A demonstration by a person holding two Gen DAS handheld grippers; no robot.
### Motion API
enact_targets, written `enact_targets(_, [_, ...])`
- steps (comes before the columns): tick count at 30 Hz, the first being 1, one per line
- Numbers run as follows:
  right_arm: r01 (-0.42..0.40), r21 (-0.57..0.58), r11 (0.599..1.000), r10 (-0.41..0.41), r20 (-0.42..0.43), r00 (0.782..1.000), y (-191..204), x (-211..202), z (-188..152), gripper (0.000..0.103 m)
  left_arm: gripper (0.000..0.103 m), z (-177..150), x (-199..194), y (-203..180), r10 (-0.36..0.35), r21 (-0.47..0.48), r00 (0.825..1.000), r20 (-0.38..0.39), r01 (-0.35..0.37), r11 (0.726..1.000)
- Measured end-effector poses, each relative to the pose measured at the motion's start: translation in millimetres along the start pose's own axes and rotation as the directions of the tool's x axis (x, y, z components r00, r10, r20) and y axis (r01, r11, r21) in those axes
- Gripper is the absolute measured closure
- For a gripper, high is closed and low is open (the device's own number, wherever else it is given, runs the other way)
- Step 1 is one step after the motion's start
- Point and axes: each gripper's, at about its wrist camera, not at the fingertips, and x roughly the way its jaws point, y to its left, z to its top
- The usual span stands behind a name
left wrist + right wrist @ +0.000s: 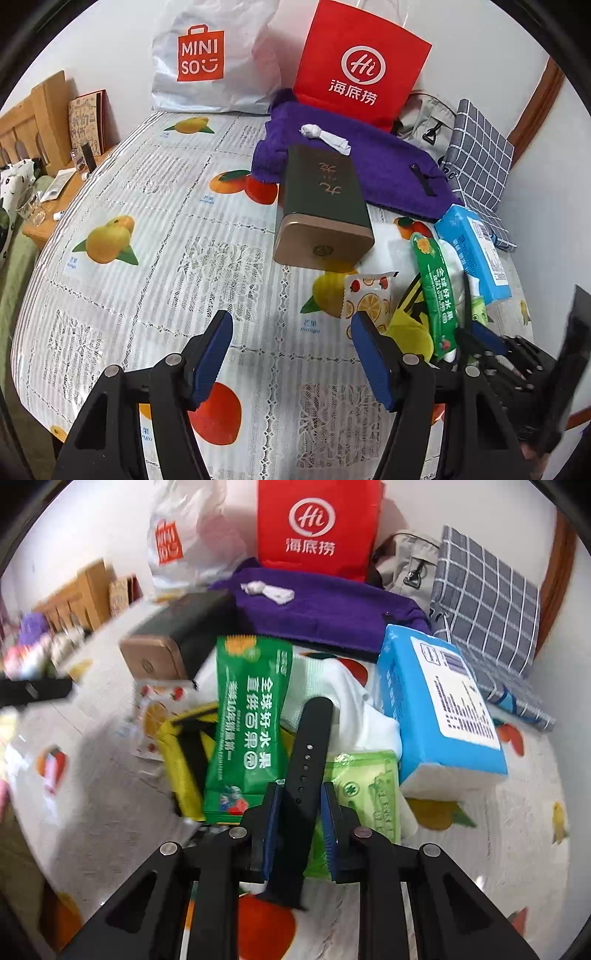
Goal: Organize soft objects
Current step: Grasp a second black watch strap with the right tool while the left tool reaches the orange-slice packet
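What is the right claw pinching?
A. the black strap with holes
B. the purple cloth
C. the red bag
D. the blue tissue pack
A: in the right wrist view the right claw has its blue pads pressed on both sides of the black strap with holes, while the other things lie farther back.

Left wrist view: looking forward and steeply down along own fingers (pixel 212 354) over fruit-print worktop (pixel 147 206), from its near left side, toward far wall. Right wrist view: same slant, set further right and closer in, low over the clutter, left edge blurred. Shared by both: red paper bag (pixel 362 62) (pixel 317 524), purple cloth (pixel 376 162) (pixel 325 613), dark tin (pixel 321 206) (pixel 177 635), green packet (pixel 436 295) (pixel 251 716), blue tissue pack (pixel 472 251) (pixel 417 709), checked bag (pixel 480 155) (pixel 487 598).
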Motion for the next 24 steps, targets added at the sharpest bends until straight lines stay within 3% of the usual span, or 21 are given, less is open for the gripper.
enact_targets(7, [-0.083, 0.077, 0.994, 0.079, 0.047, 0.996, -12, -29, -5, 0.082, 0.038, -7, 6, -11, -0.011, 0.004, 1.0, -0.013, 0.011, 1.0])
enact_targets(14, [-0.114, 0.143, 0.983, 0.102, 0.09, 0.991, -29, -52, -18, 0.082, 0.038, -15, 21, -31, -0.021, 0.031, 0.999, -0.041, 0.022, 0.999])
enact_targets(20, [-0.092, 0.188, 0.978, 0.074, 0.101, 0.992, -51, -65, -32, 0.082, 0.038, -12, 49, -41, -0.026, 0.037, 0.998, -0.062, 0.028, 0.999])
enact_targets(24, [-0.039, 0.224, 0.974, 0.022, 0.079, 0.997, -73, -65, -43, 0.082, 0.035, -7, 64, -42, -0.069, 0.023, 0.994, -0.087, 0.071, 0.997])
